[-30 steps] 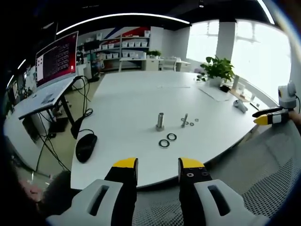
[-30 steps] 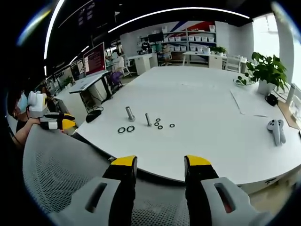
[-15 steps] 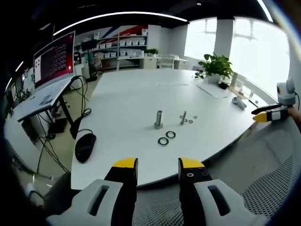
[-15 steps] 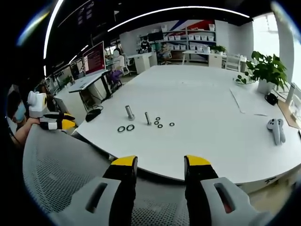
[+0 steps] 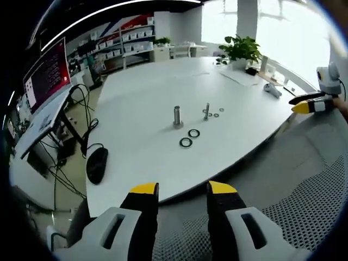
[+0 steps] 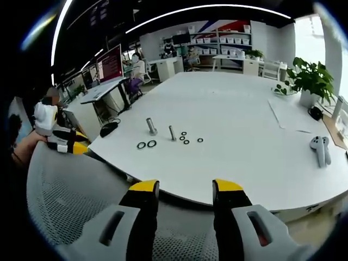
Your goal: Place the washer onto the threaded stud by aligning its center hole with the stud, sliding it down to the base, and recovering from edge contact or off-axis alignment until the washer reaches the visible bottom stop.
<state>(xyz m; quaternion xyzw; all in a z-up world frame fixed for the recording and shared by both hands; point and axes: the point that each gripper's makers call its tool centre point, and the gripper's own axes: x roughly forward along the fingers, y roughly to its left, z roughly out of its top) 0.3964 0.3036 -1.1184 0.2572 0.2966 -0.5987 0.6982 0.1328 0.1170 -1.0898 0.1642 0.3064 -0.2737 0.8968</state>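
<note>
Since the earlier frames, the left gripper view has been tilted downward, so the white desk is now seen from a steeper angle, while the right gripper view is framed almost as before. Both hand-held grippers are held over a grey mesh chair back, short of the desk edge: the left hand-held gripper and the right hand-held gripper are each seen with yellow-tipped jaws spread apart and nothing between them. Near the middle of the desk, a thick threaded stud is stood upright, with a thinner stud just beside it. Two dark large washers are laid flat on the desk near the thick stud, and several small washers are scattered by the thinner one. A black mouse is placed near the desk's corner.
</note>
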